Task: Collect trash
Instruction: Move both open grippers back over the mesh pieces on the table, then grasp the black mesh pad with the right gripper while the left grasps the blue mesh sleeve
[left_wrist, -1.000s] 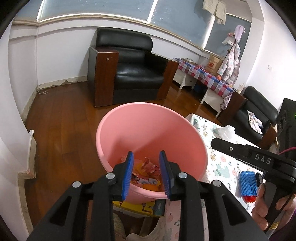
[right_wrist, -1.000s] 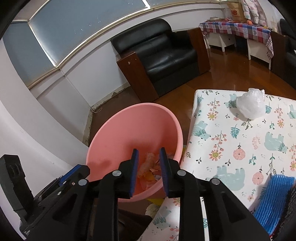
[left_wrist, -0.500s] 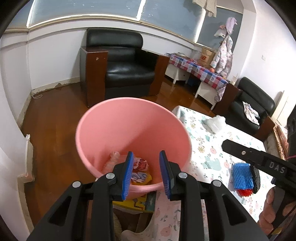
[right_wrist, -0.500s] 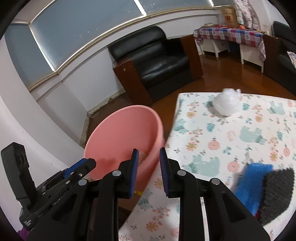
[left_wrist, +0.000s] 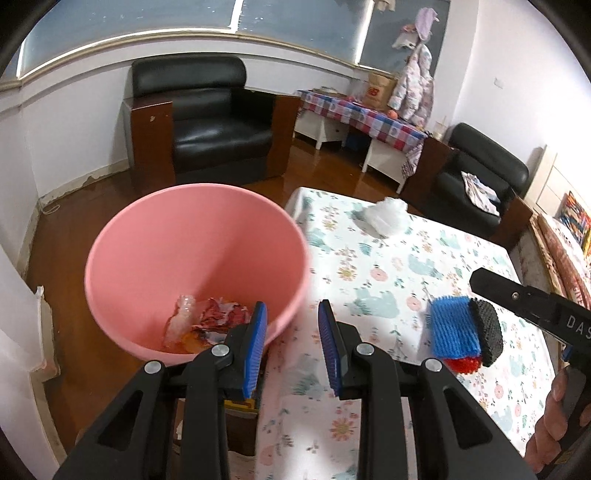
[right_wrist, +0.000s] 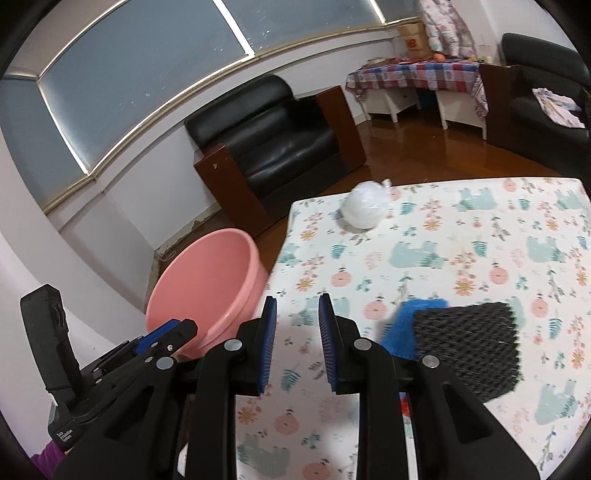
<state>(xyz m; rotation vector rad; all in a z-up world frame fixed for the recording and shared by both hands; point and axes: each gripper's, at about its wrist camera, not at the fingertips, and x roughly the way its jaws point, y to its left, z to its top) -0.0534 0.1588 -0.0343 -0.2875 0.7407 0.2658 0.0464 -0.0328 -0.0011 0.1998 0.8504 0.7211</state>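
Judging by its crinkled, translucent look, the crumpled white plastic bag (left_wrist: 384, 218) near the far corner of the table (left_wrist: 369, 280) is nearly weightless, soft and springy; it will squash between the pads, so biting a bunched fold near its top should hold better than pinching the rounded belly, which could slip out. Closer in, lying on the flowered cloth, are foam mesh sleeves, blue (left_wrist: 455, 326), black (left_wrist: 487, 332) and a red one mostly hidden beneath. They look equally light and compressible and can be taken at any edge.

Both tools are empty, jaws parted with nothing between the blue pads: the left tool (left_wrist: 292, 343) hangs at the rim of the pink basin (left_wrist: 177, 258), which stands off the table's edge and already holds wrappers (left_wrist: 210, 321); the right tool (right_wrist: 297, 345) hangs over the cloth just beside the sleeves.
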